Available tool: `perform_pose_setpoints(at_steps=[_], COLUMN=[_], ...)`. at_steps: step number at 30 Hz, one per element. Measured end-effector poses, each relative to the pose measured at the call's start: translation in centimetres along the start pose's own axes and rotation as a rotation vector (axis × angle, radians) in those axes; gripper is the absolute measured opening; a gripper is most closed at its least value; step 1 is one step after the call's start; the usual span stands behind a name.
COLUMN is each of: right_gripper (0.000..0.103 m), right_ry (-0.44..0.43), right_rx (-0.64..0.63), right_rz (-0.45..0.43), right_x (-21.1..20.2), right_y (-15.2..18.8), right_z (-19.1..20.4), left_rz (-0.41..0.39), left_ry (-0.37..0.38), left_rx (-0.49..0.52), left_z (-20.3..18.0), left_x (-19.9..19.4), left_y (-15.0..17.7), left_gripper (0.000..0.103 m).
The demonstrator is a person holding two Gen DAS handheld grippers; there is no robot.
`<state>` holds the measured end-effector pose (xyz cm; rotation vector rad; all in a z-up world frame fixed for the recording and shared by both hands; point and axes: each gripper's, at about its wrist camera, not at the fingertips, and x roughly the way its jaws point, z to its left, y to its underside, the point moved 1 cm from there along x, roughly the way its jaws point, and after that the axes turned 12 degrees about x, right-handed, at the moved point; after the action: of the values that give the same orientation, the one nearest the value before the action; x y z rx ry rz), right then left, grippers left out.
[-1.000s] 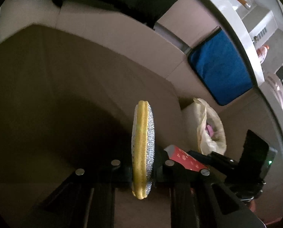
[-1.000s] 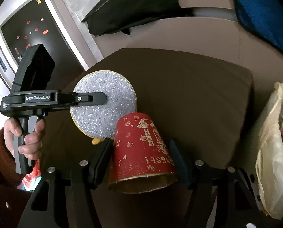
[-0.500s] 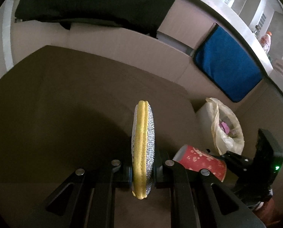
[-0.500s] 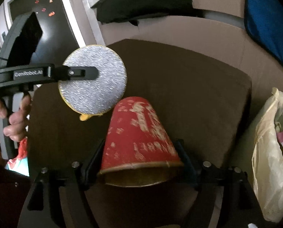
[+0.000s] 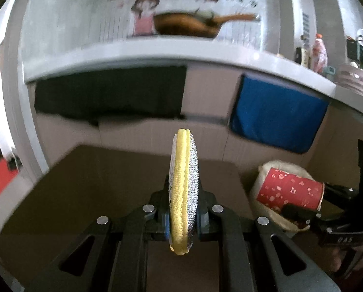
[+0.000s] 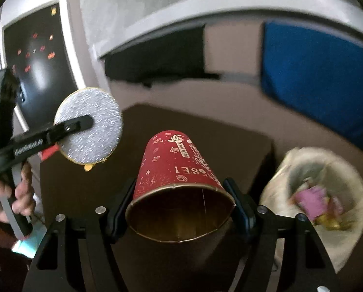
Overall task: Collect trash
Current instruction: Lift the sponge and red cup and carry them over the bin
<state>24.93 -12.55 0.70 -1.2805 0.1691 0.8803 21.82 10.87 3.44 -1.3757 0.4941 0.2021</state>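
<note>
A brown counter (image 6: 230, 146) lies below both claws. Right of the right claw (image 6: 180, 206) sits the trash bag (image 6: 347, 185). That claw's jaws, just narrowed, grip a red paper cup (image 6: 176, 165). The left claw (image 5: 182, 215) pinches a round scouring pad (image 5: 182, 189) on edge.

A blue cushion (image 5: 276, 119) and black cushion (image 5: 113, 92) line the bench behind a brown table (image 5: 84, 182).

The right hand-held gripper (image 6: 180, 202) clamps a red paper cup (image 6: 176, 170) by its rim end, open mouth toward the camera, its jaws having just narrowed a little on it. To the left, the left hand-held gripper (image 6: 84, 125), held in a hand (image 6: 8, 197), pinches a round silver scouring pad (image 6: 89, 126) with a yellow edge. At right sits an open pale trash bag (image 6: 327, 194) beside the dark brown counter (image 6: 230, 141).
</note>
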Motion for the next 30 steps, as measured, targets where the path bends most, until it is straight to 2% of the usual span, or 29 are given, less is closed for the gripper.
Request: perform_pose_setpoints(at_steps=[8, 14, 21, 26, 30], right_gripper=[0.067, 0.067, 0.067, 0.068, 0.068], right_ry=[0.086, 0.160, 0.237, 0.290, 0.318], right_rx=[-0.022, 0.036, 0.114, 0.135, 0.164], right_rz=[-0.150, -0.293, -0.408, -0.447, -0.443], right_x=[-6.9, -12.8, -17.1, -17.9, -17.0], right_y=[-1.9, -3.3, -5.2, -5.4, -5.1], right_z=[-1.1, -3.9, -8.1, -10.0, -11.6], left_rz=[-0.089, -0.184, -0.173, -0.160, -0.136], left_ry=[0.053, 0.120, 0.213, 0.253, 0.273], left_rx=[0.043, 0.073, 0.062, 0.048, 0.045], left_z=[-5.0, -10.0, -15.2, -17.6, -18.9], left_x=[-3.2, -4.2, -0.8, 2.1, 4.5], left_y=[-3.3, -6.4, -8.1, -8.2, -7.5], left_gripper=[0.014, 0.015, 0.015, 0.015, 0.015])
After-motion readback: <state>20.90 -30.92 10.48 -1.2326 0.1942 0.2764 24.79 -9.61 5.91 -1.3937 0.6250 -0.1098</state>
